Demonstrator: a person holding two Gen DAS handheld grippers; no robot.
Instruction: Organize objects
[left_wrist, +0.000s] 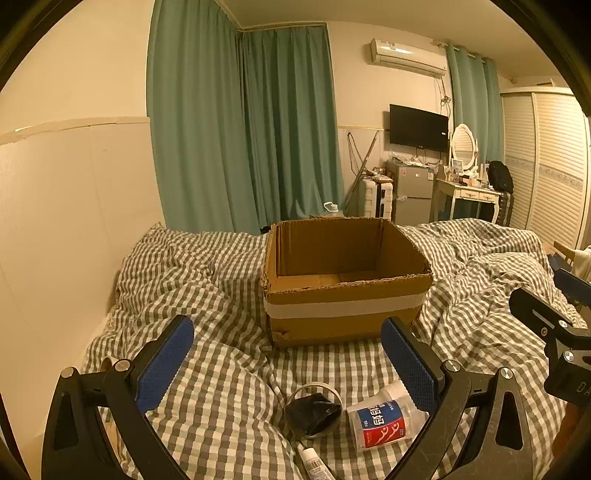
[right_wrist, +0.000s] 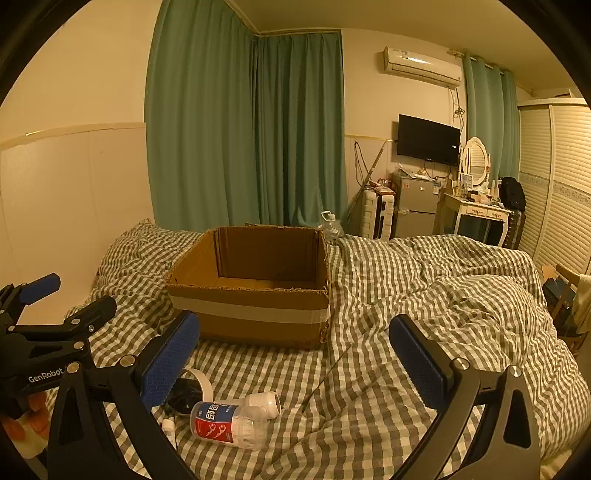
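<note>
Bed: a grey-and-white checked duvet (left_wrist: 229, 373) lay rumpled over the whole bed and carried every task item.
Cardboard box (left_wrist: 343, 280): sat open-topped at the middle of the bed, far of both grippers, with a pale tape band round its near wall; no contents could be seen in the part of its floor that showed.
Left gripper (left_wrist: 291, 365): hovered over the near bed, blue pads wide apart, gripping nothing; the small items lay between and below its fingers.
Right gripper (right_wrist: 295, 363): hovered to the right of the left one, pads likewise wide apart and empty; bare duvet lay between its fingers.
Floss-pick jar (right_wrist: 231, 424): clear plastic, blue-and-red label, white cap; lay on its side on the near bed, just right of the tape roll.
Tape roll (left_wrist: 313, 410): lay flat on the duvet, near of the box, with a crumpled black item (left_wrist: 314, 411) inside its ring.
Small white tube (left_wrist: 312, 461): lay at the near edge, just near of the tape roll; partly cut off by the frame.
</note>
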